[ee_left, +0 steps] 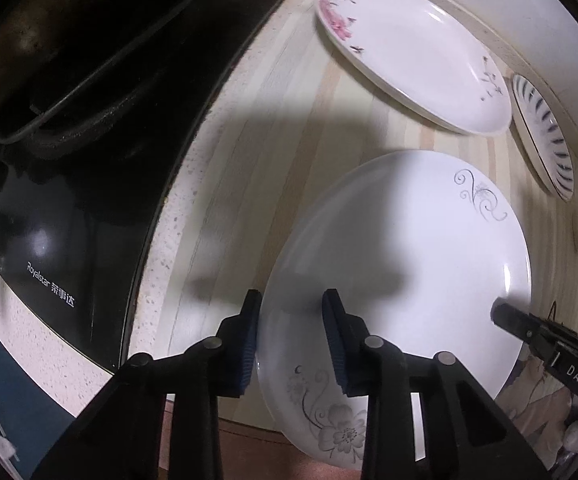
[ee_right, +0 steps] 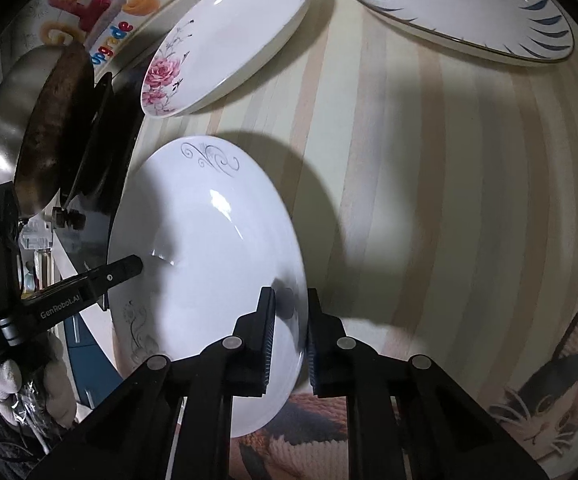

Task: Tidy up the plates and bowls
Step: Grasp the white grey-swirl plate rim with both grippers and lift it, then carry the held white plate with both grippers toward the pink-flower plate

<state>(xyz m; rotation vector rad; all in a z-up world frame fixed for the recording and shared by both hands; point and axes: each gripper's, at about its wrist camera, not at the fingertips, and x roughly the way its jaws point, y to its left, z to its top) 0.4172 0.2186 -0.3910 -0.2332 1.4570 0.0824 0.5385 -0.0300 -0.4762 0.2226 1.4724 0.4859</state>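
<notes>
A white plate with grey flower prints (ee_left: pixel 417 256) is lifted and tilted above the striped wooden counter (ee_left: pixel 281 152). My left gripper (ee_left: pixel 291 340) straddles its left rim, jaws apart with a gap around the rim. My right gripper (ee_right: pixel 291 340) is closed on its right rim; the plate (ee_right: pixel 209 248) fills that view's centre. Each gripper shows in the other view, the right (ee_left: pixel 505 314) and the left (ee_right: pixel 129 266). A pink-flower plate (ee_left: pixel 405 48) (ee_right: pixel 229 36) and a blue-striped plate (ee_left: pixel 545 136) (ee_right: pixel 461 4) lie farther back on the counter.
A black Royalstar cooktop (ee_left: pixel 69 240) with a dark pan (ee_left: pixel 73 52) borders the counter on the left; the pan (ee_right: pixel 45 128) also shows in the right wrist view. A cat-print mat (ee_right: pixel 545 392) lies at the near right. A tiled wall with stickers (ee_right: pixel 101 4) stands behind.
</notes>
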